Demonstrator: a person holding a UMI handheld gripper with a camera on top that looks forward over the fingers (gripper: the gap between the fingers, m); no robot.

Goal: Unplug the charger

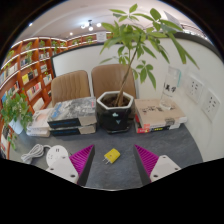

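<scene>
A small yellow charger [112, 155] lies flat on the grey table [110, 175], its metal prongs pointing left. It is not in any socket. My gripper [114, 162] is open, with its magenta pads [80, 157] to either side of the charger. The charger rests on the table between the fingertips, with a gap on each side. White wall sockets [196, 91] sit on the wall at the right, beyond the fingers.
A black pot with a tall green plant [116, 111] stands just beyond the charger. Stacks of books lie to its left [72, 115] and right [158, 113]. A white cable [35, 152] lies at the left. Two chairs [72, 86] and bookshelves [28, 72] stand behind.
</scene>
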